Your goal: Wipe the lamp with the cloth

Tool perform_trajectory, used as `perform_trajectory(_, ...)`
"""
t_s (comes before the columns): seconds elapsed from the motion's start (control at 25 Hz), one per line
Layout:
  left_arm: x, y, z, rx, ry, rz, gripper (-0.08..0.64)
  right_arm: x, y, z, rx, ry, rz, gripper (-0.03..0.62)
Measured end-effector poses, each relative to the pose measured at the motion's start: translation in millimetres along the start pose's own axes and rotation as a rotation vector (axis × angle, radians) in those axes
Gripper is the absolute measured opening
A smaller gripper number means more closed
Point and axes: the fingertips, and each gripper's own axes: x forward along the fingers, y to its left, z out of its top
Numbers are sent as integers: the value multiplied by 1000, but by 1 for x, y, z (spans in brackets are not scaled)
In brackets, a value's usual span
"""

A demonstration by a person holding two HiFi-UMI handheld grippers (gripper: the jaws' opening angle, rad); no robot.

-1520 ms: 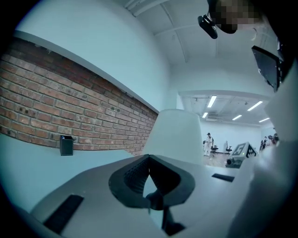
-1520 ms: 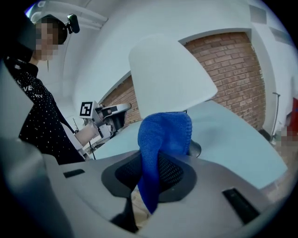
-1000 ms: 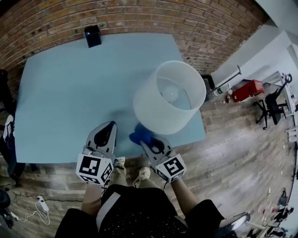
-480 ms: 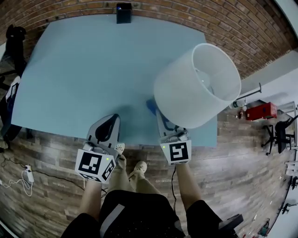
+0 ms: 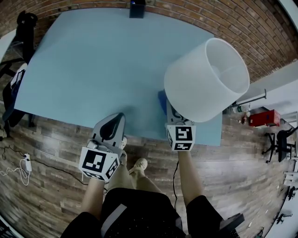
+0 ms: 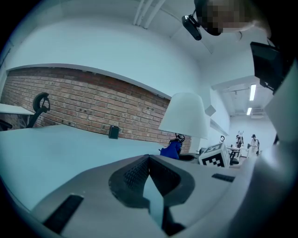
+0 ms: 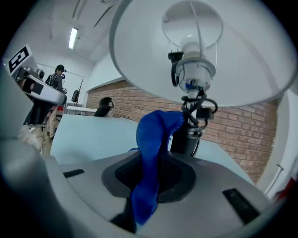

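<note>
The lamp's white shade leans over the right end of the light blue table. My right gripper reaches in beneath the shade, shut on a blue cloth. In the right gripper view the cloth stands up out of the closed jaws, its top touching the dark stem under the bulb socket. My left gripper hovers at the table's front edge, left of the lamp, shut and holding nothing. From the left gripper view the lamp and the cloth lie off to the right.
A small black box stands at the table's far edge by the brick wall. A black chair is at the left end. On the wooden floor to the right are a red object and an office chair.
My right gripper has carried the cloth forward and in under the shade, up to the lamp's stem. The left gripper has stayed at the front edge.
</note>
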Motion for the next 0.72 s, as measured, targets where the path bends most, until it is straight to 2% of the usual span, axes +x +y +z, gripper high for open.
perform_trajectory(0.12,-2,2,-3,-4,8,12,9,6,8,-15,38,74,36,75)
perform_trajectory(0.24,0,1,-7,-9,18,15,9,8,20,-34,122,171,103,74)
perform_trajectory(0.4,5,-4,-13,-13,32,4,9,-4,38,-42,215,221,211,75)
perform_trajectory(0.56,12,-15,-17,-17,48,-6,9,-39,52,-35,255,177,320,75)
perform_trajectory(0.64,15,-20,-18,-13,55,-15,8,-63,45,-32,263,141,309,75)
perform_trajectory(0.72,19,-22,-18,-8,61,-21,9,-84,28,-30,292,110,263,75)
